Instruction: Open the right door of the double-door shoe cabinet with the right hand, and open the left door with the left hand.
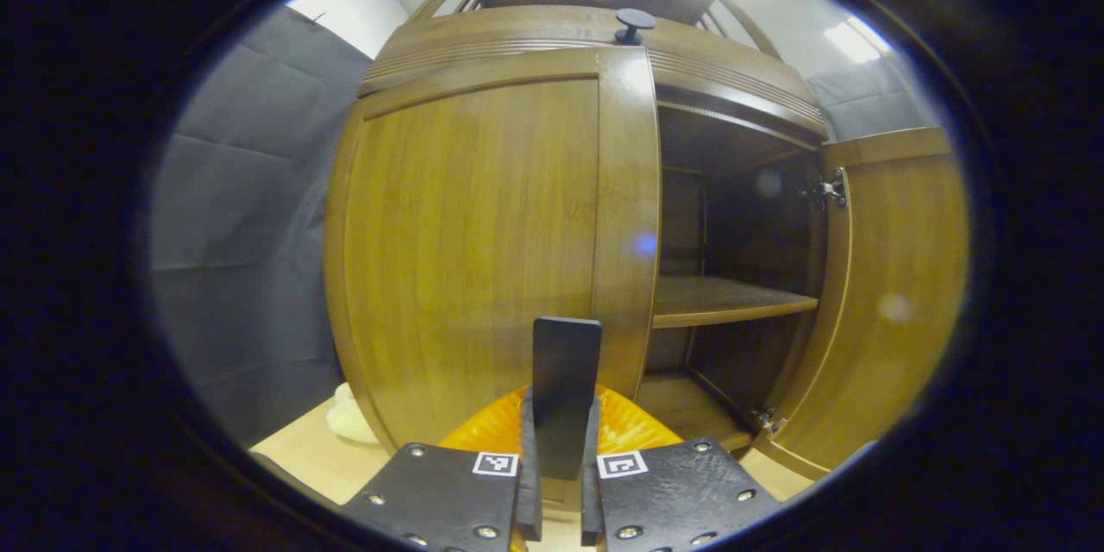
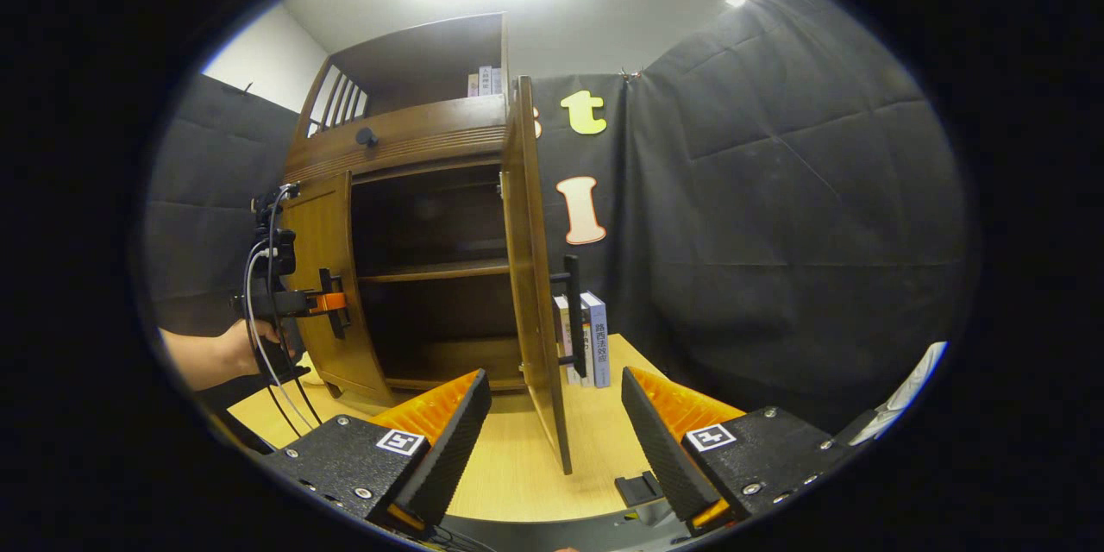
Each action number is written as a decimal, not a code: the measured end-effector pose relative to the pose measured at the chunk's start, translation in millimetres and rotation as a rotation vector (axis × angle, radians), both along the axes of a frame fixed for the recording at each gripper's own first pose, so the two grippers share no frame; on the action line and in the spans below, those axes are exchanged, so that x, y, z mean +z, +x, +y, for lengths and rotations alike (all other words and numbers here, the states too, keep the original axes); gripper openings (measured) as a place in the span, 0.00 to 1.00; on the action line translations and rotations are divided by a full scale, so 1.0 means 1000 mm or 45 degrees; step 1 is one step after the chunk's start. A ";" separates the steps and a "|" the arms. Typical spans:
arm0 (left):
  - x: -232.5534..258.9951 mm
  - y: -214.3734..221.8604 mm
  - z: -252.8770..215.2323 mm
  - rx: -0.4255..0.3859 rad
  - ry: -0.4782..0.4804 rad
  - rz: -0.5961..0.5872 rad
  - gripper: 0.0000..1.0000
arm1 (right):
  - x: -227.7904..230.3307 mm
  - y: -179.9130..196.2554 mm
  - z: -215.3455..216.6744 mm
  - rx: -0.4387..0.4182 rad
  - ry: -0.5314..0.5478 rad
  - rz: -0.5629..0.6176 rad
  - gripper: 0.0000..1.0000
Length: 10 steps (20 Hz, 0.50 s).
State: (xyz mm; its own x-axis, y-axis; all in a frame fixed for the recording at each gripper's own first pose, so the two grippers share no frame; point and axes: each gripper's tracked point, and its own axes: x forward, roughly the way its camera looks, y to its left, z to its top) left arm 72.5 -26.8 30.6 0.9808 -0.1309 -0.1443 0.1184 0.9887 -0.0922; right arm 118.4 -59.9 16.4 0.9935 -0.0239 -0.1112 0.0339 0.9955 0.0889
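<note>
Left tongs (image 1: 559, 483) clenched on left door handle (image 1: 565, 379) — right tongs (image 2: 556, 435) released, right door (image 2: 528, 276) open.

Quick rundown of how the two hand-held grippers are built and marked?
In its own view, the right hand-held gripper has textured black mounting plates with silver screws, a square black-and-white tag on each, and ribbed orange pieces behind the fingers. The left hand-held gripper matches: black plates, tags, orange ribbing. From the right gripper view, its body is black with an orange part and looping white and black cables.

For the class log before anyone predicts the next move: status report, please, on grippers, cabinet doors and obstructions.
Left gripper shut on left door's handle; right gripper open, off. Left door shut, right door swung open. Nothing blocking.
</note>
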 end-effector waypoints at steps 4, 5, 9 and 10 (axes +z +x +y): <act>0.009 -0.003 0.003 -0.024 -0.015 -0.007 0.18 | 0.001 -0.005 0.024 0.019 0.015 -0.008 0.92; 0.012 -0.004 0.003 -0.032 -0.015 -0.007 0.18 | -0.001 -0.007 0.033 0.025 0.024 -0.003 0.94; 0.017 -0.006 0.003 -0.052 -0.028 -0.005 0.18 | 0.001 -0.015 0.065 0.067 0.017 0.002 0.94; 0.018 -0.006 0.005 -0.055 -0.031 -0.005 0.13 | 0.001 -0.017 0.071 0.072 0.009 0.003 0.94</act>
State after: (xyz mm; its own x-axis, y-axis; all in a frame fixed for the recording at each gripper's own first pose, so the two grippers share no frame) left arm 66.0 -22.3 48.3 0.9749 -0.1763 -0.1363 0.1611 0.9802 -0.1156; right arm 101.3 11.3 17.4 0.9930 0.0332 -0.1137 -0.0222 0.9951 0.0962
